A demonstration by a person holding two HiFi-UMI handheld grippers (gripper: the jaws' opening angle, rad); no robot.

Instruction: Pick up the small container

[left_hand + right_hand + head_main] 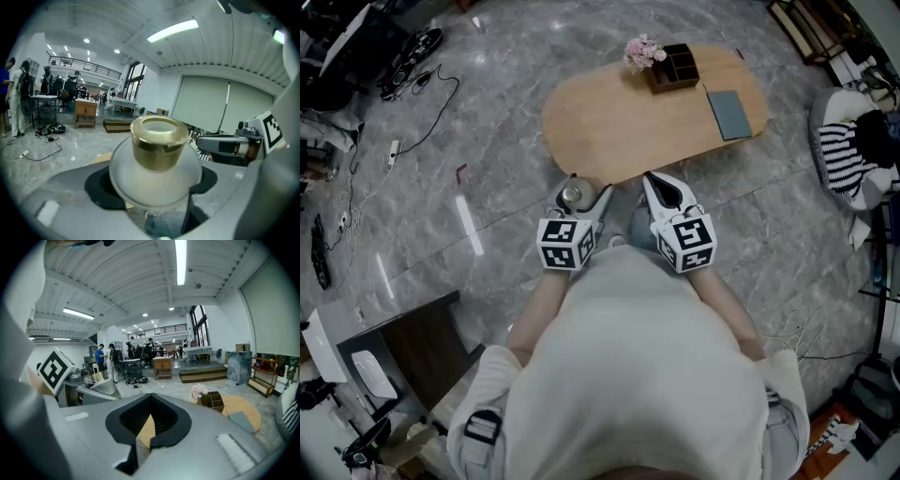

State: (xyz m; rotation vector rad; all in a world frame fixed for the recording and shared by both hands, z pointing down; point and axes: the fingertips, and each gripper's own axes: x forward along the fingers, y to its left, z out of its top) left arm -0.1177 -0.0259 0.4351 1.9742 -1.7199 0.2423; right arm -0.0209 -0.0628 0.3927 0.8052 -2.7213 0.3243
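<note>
The small container point(157, 150) is a frosted white round jar with a gold neck. My left gripper point(586, 187) is shut on its body and holds it upright in the air. In the head view the container point(571, 195) hangs just off the near edge of the oval wooden table point(609, 122). Close to the right, at the same height, my right gripper point(659, 180) is shut with nothing in it; in the right gripper view its black pads point(164, 416) meet over the table edge.
At the table's far end stand pink flowers point(644, 52), a dark compartment box point(675, 67) and a grey-blue notebook point(729, 114). Grey marble floor surrounds the table, with cables point(412, 56) at the far left. People stand at desks point(105, 362) in the background.
</note>
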